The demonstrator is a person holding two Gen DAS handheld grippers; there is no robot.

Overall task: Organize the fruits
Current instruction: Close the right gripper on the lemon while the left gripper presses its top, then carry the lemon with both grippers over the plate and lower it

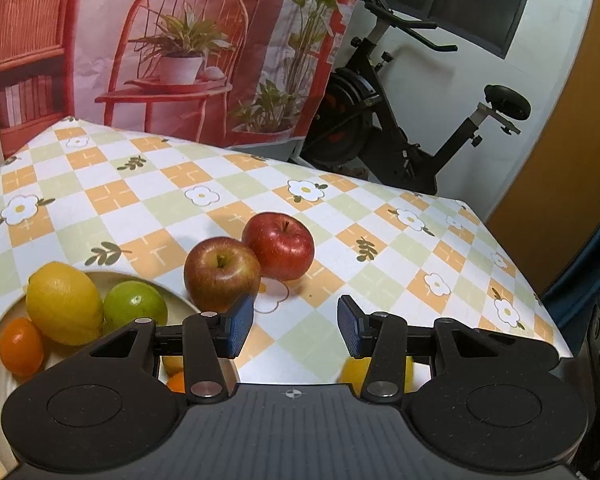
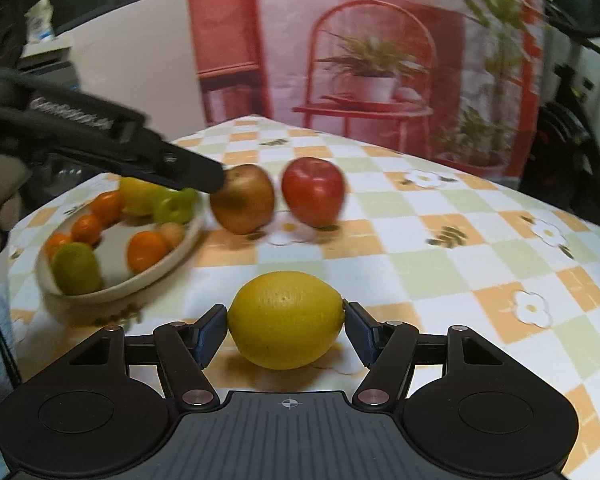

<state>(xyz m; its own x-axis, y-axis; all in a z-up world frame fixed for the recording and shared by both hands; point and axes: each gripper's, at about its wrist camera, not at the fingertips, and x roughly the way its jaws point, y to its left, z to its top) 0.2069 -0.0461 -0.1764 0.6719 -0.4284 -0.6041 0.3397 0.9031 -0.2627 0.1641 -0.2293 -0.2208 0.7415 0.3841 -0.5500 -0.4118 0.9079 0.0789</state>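
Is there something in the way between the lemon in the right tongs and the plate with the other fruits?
Nothing on the tablecloth lies between the lemon and the plate. Only the left tongs hang over the plate's far side, beside the brownish apple, and might crowd a drop there.

Two apples lie right of the fruit plate

Soft, even indoor light with faint shadows under the fruit. The left wrist view is sharp; the right wrist view is smeared by motion blur (worst on the bowl and two apples). Fisheye bending curves the bench edges, and corners darken.
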